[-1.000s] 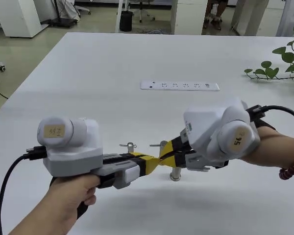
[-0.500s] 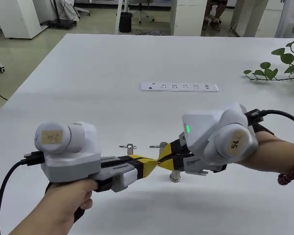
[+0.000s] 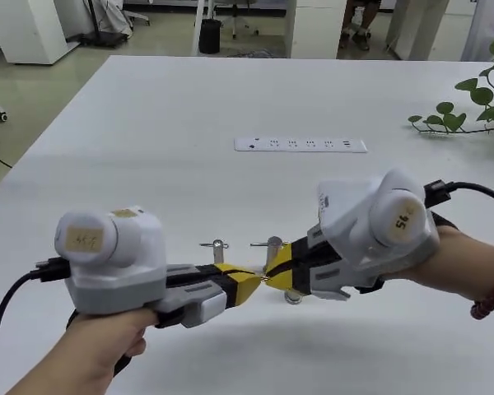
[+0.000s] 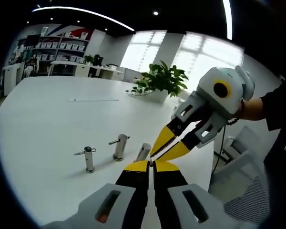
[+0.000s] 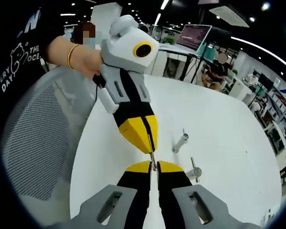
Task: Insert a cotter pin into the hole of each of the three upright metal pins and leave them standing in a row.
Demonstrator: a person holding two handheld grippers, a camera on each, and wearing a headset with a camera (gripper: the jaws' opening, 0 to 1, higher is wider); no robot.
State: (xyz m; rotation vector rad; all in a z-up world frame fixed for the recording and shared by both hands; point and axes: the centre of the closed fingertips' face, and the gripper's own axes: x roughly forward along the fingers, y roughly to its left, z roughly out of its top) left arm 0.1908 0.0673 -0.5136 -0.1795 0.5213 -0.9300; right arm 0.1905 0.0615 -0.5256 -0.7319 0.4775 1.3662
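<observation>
Three upright metal pins stand in a row on the white table (image 3: 148, 164). In the left gripper view the far pin (image 4: 89, 159) and the middle pin (image 4: 119, 147) each carry a cotter pin through the top, while the nearest pin (image 4: 143, 151) looks bare. My left gripper (image 3: 258, 281) and right gripper (image 3: 268, 275) meet tip to tip just in front of the row. A thin cotter pin (image 5: 151, 152) spans between the two sets of shut jaws. The right gripper hides most of the nearest pin (image 3: 293, 297).
A white power strip (image 3: 300, 145) lies further back on the table. A green plant (image 3: 465, 115) trails over the right edge. Beyond the table's far edge are chairs and people.
Both grippers have sunk slightly toward the table and the right one has rolled a little. Their tips stay together. The pins have not moved.
</observation>
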